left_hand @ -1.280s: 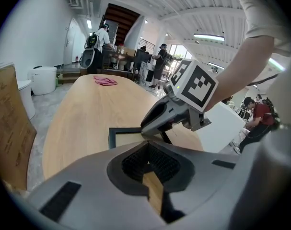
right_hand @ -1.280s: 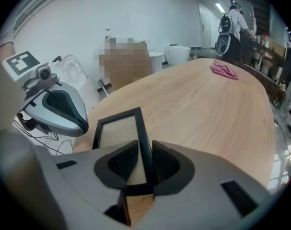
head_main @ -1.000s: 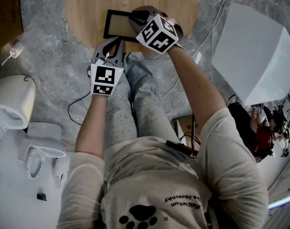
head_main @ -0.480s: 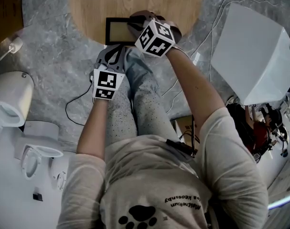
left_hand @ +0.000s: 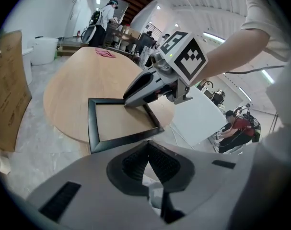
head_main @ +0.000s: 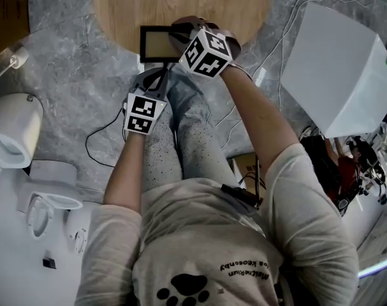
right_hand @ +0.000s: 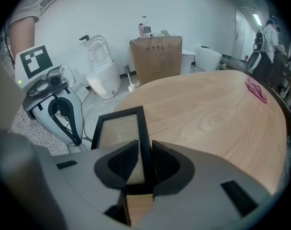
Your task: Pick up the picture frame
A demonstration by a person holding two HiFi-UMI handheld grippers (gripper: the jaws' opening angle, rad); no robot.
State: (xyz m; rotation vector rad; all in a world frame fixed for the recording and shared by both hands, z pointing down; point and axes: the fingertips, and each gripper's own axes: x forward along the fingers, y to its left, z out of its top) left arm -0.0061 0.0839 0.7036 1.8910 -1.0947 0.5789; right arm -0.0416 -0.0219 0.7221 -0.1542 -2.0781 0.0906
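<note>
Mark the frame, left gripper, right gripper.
frame (head_main: 156,43): head view, on its light centre panel.
left gripper (left_hand: 148,145): left gripper view, where the shut jaws meet.
right gripper (right_hand: 145,143): right gripper view, between the jaw tips gripping the frame's edge.

In the head view, your right gripper (head_main: 178,30) hides the right side of the picture frame (head_main: 156,43). The pink thing (right_hand: 256,89) far across the table (right_hand: 207,114) is too small to identify. The toilet (head_main: 11,132) runs off the left edge.
</note>
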